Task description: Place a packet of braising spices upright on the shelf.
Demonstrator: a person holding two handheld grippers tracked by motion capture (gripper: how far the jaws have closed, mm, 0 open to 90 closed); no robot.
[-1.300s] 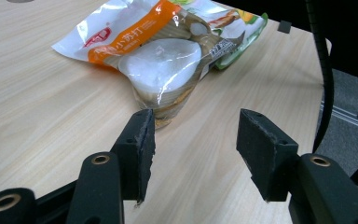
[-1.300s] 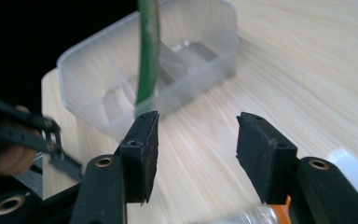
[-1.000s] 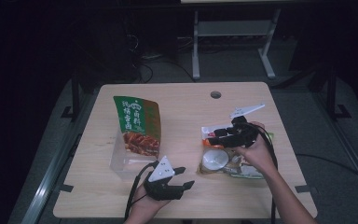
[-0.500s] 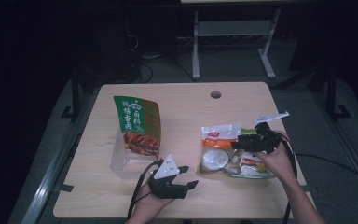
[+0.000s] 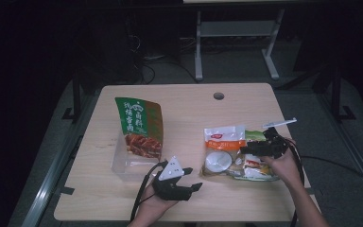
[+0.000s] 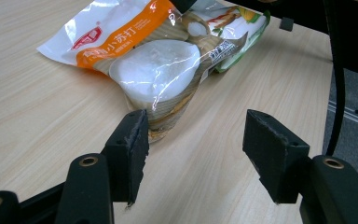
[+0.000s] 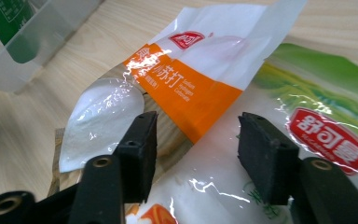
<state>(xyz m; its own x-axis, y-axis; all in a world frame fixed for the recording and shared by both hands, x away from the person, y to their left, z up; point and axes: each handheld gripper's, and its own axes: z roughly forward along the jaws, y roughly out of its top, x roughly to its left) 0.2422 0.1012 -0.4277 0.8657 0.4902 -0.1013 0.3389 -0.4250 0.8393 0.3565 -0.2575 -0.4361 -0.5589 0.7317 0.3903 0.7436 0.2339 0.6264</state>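
A white-and-orange cracker pack lies flat on the table, right of centre, partly over a green-and-white snack packet. My right gripper hovers at their right side, pointing left. In the right gripper view it stands open just above the cracker pack and the green packet, with its jaws narrowed slightly and gripping nothing. My left gripper rests near the front edge. Its jaws have just been opening and are empty, a little short of the cracker pack.
A tall green bag stands in a clear plastic box at the left of the table. A cable hole sits near the far edge. The table's right edge lies close beside my right hand.
My right gripper has moved right and down, from above the cracker pack to its right side. The left gripper has stayed near the front edge.
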